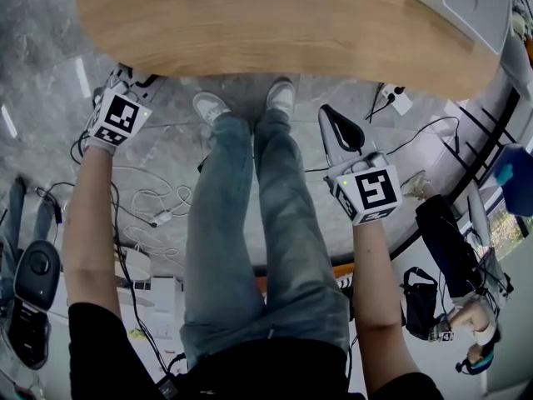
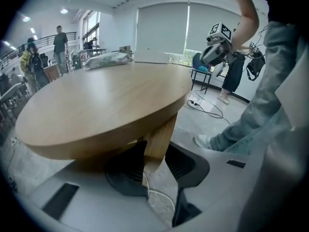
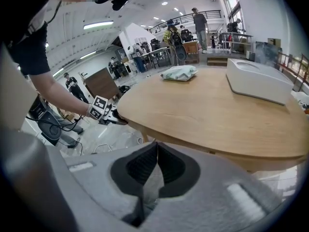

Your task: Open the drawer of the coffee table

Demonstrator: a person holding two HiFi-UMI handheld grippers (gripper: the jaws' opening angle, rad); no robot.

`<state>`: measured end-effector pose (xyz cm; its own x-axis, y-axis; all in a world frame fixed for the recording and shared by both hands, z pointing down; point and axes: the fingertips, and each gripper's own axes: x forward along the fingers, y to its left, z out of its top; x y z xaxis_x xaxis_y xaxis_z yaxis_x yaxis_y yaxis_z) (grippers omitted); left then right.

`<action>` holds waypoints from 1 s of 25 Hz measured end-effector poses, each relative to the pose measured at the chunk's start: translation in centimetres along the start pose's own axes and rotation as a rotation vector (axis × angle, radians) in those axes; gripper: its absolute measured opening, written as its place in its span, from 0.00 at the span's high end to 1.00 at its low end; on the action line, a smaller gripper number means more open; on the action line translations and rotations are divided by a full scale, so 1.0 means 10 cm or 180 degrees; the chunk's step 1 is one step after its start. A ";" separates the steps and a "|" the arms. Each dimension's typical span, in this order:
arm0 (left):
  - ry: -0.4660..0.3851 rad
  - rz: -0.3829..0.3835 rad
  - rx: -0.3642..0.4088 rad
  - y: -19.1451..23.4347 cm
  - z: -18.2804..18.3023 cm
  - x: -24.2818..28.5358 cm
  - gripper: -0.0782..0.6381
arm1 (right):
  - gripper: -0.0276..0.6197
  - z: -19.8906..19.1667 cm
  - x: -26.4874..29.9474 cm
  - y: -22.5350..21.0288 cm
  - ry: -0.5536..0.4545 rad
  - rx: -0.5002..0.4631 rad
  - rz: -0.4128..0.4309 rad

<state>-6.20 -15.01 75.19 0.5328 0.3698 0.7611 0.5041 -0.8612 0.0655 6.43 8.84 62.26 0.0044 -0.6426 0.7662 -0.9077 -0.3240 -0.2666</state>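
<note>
The left gripper is nearer, at the coffee table edge, jaws half open by a wooden piece (no drawer shows). The right gripper waits behind, shut, empty.

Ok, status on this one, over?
Left gripper open, at the coffee table, under its rim. Right gripper shut, empty, clear of it. Drawer not in view. No obstruction seen.

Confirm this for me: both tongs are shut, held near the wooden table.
Wrong on one count: only the right tongs are shut. The left tongs stand open, as the left gripper view shows. Both are near the wooden table.
</note>
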 end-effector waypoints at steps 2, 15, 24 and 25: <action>0.0017 -0.0010 0.0017 -0.01 0.02 0.01 0.71 | 0.96 -0.03 -0.01 -0.01 0.0007 0.0009 0.0003; 0.0033 -0.0105 0.0039 0.00 -0.05 -0.05 0.72 | 0.96 -0.17 -0.03 -0.03 0.0089 -0.0006 -0.0050; 0.0188 -0.0214 0.0090 -0.33 -0.26 -0.09 0.73 | 0.96 -0.17 0.00 0.01 0.0089 -0.0005 -0.0009; 0.0199 -0.0211 0.0059 -0.37 -0.30 -0.10 0.73 | 0.96 -0.18 0.01 0.02 0.0098 -0.0010 -0.0007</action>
<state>-10.69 -13.28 76.12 0.4547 0.4027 0.7944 0.5497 -0.8287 0.1055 5.50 9.97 63.30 -0.0066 -0.6202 0.7844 -0.9090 -0.3232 -0.2632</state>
